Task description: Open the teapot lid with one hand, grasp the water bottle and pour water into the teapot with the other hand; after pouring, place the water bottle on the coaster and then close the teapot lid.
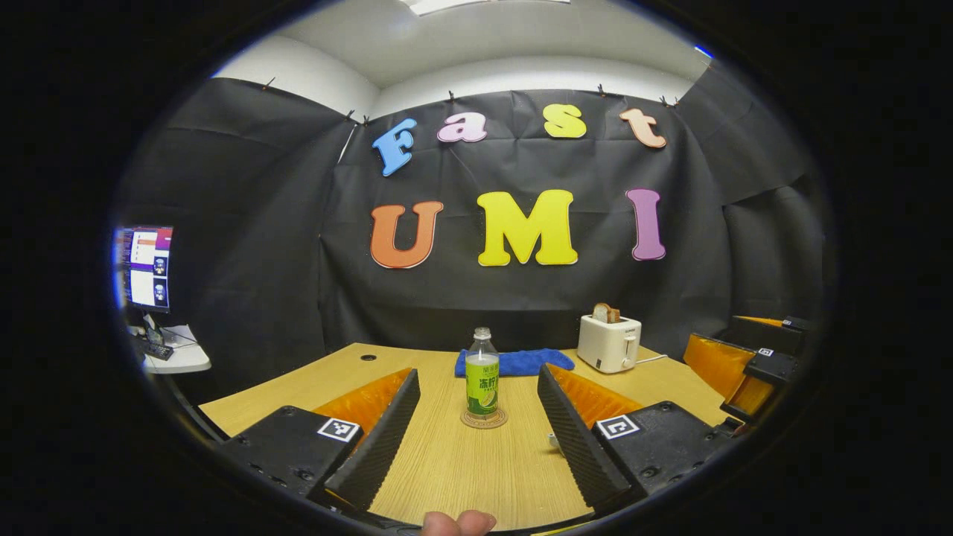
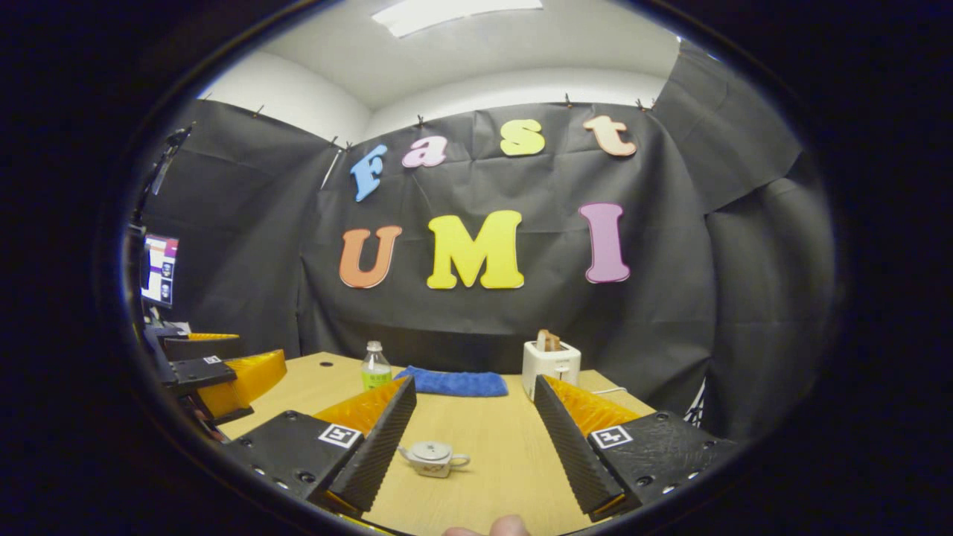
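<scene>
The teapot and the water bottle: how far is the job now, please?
Either nothing has begun or all is finished; the frames cannot tell which. The teapot has its lid on, and the water bottle stands on the coaster. Nothing is in hand: the left tool and right tool are open, holding nothing.

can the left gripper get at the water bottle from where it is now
Probably yes: the water bottle stands upright on its coaster, straight ahead between the left gripper's open fingers, with bare table before it.
</scene>
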